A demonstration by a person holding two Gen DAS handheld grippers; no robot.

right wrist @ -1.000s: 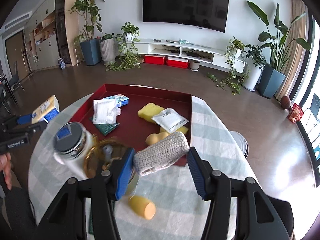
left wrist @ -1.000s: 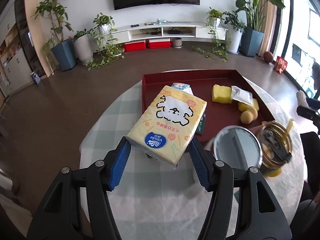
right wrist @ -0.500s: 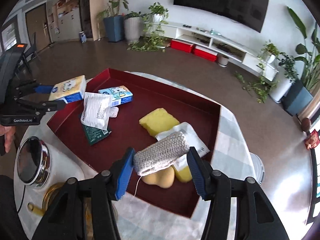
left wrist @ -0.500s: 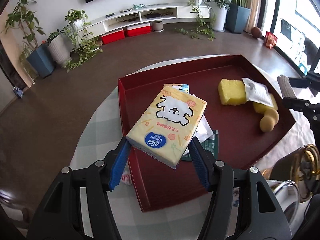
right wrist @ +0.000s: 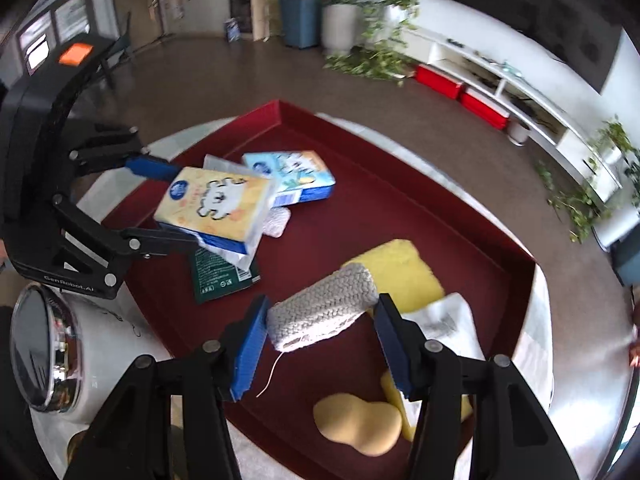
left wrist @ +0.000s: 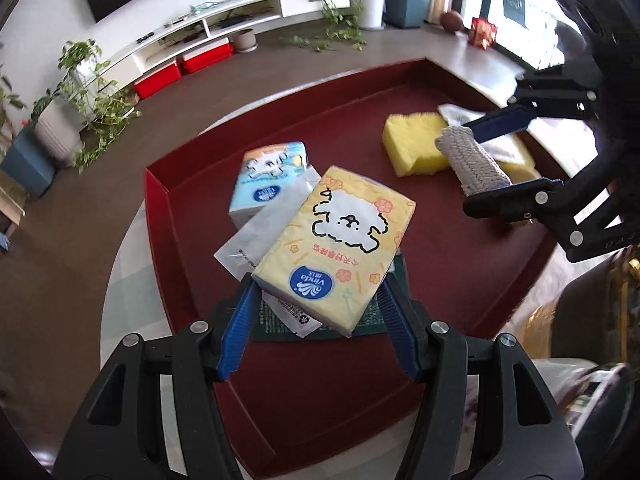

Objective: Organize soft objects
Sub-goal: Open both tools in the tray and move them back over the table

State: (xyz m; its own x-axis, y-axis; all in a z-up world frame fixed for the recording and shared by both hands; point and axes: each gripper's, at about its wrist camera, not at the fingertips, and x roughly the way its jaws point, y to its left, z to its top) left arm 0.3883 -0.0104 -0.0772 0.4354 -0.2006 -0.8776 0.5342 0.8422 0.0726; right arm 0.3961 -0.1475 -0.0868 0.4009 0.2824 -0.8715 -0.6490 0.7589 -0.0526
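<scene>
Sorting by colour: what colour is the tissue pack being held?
Yellow tissue pack, white puppy drawing; clearest in left wrist view.

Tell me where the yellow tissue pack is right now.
The yellow tissue pack is held in the left claw over the near-left part of the red tray, above a white packet and beside the blue tissue pack.

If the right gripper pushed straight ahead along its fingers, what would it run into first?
Probably the yellow sponge: the right gripper, shut on the knitted roll, points at it over the red tray. Height above the sponge is unclear.
</scene>
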